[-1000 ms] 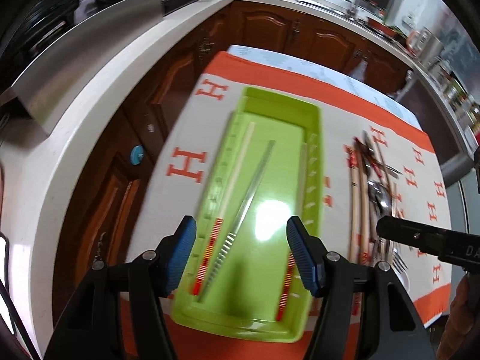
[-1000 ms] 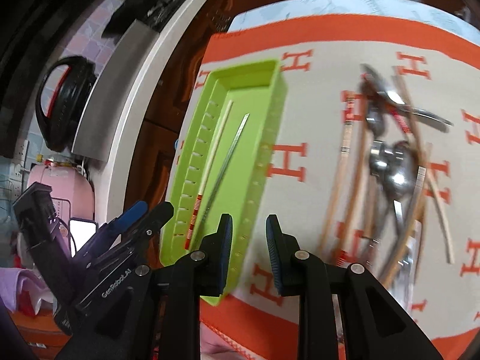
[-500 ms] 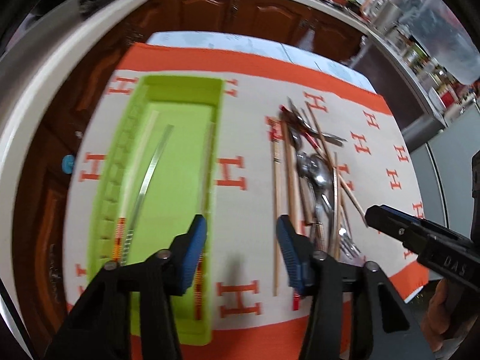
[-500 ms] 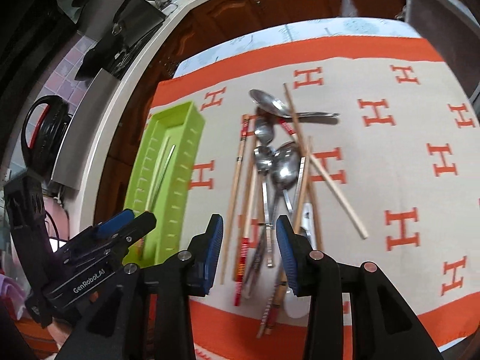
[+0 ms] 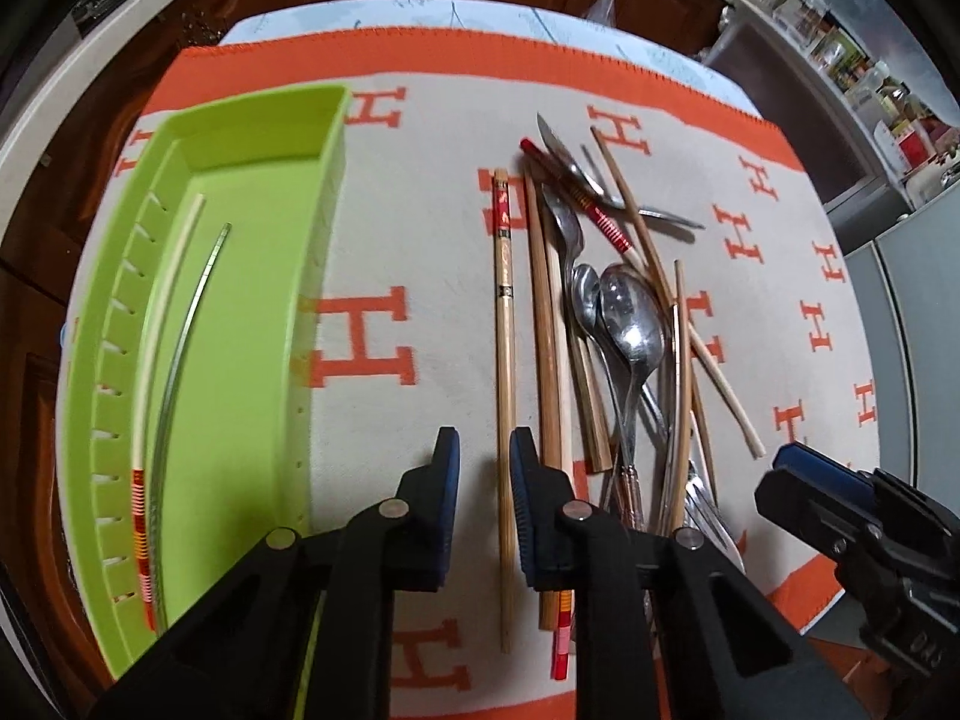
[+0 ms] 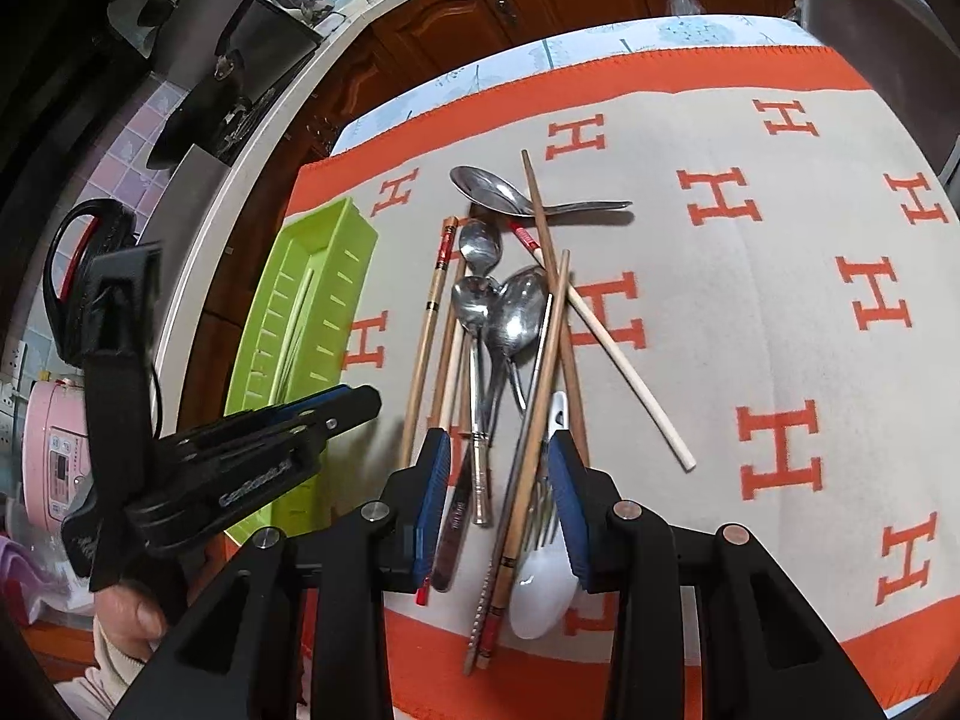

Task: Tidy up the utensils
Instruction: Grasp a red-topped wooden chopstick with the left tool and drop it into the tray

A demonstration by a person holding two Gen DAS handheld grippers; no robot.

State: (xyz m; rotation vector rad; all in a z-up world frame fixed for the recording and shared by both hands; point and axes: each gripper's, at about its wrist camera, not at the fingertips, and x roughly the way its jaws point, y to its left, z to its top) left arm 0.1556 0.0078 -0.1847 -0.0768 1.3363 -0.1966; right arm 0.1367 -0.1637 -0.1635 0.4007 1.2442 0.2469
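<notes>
A: Left wrist view first. Left gripper point(image 5: 485, 468) is pointing down at the cloth point(image 5: 420, 252), jaws closing, narrow gap. A bamboo chopstick with a red printed end point(image 5: 505, 360) is running up through that gap; pads aren't visibly pressing on it yet.

B: Tray?

A: Green tray point(image 5: 327, 228) is lying to the left on the cloth, holding a white chopstick with red-striped end point(image 5: 157, 336) and a metal chopstick point(image 5: 183, 336), side by side. Only this view is showing the tray floor clearly.

B: The pile?

A: Utensil pile point(image 5: 606, 324) is sitting just right of the gripper: spoons, wooden chopsticks, crossing each other. Right gripper point(image 5: 798, 474) is showing at the right edge, side-on; can't read its jaws from here.

B: Right wrist view?

A: Right gripper point(image 6: 499, 480) is hovering over the near end of the pile point(image 6: 510, 330), jaws partly spread, pinching nothing. Handles, a fork point(image 6: 540, 510) and a white spoon point(image 6: 540, 582) are lying between the pads; the left view is mostly hiding those behind its own fingers.

B: Anything else?

A: Left gripper point(image 6: 360, 399) is showing side-on at left, with a hand point(image 6: 129, 612) below it. Tray point(image 6: 354, 276) is behind it, contents hard to make out.
</notes>
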